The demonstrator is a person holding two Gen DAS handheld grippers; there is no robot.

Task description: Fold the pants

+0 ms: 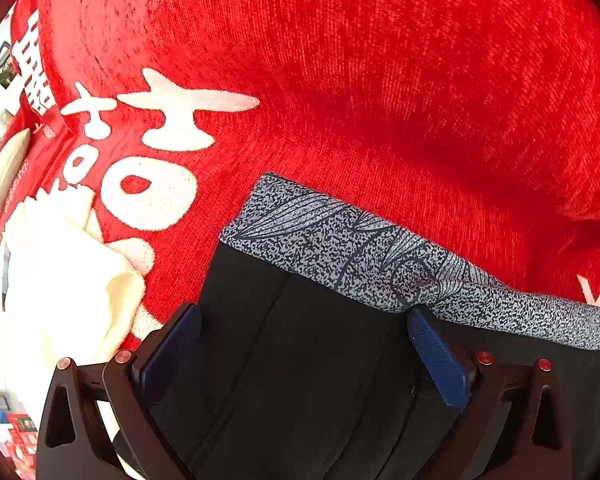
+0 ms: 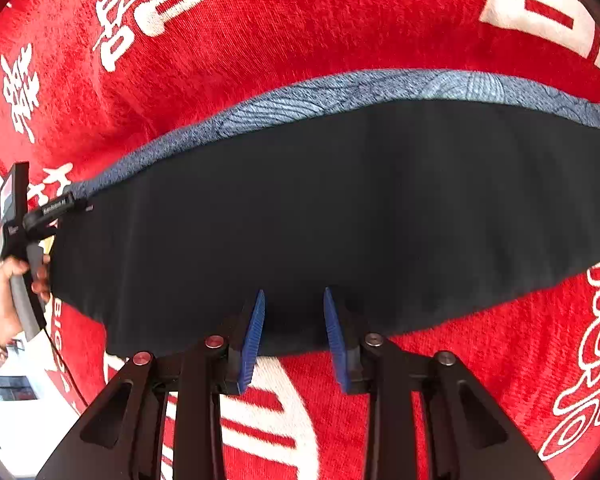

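Right wrist: right gripper (image 2: pixel 294 300) fingers spread at pants (image 2: pixel 340 208) hem, left gripper (image 1: pixel 304 316) fingers spread over waistband (image 1: pixel 360 252).

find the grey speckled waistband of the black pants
In the left wrist view the grey speckled waistband lies on the red cloth, just beyond the left gripper.

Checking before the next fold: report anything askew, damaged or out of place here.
Nothing stands out. The black pants lie flat on the red cloth, patterned waistband smooth. A crumpled cream cloth sits apart at the cloth's edge.
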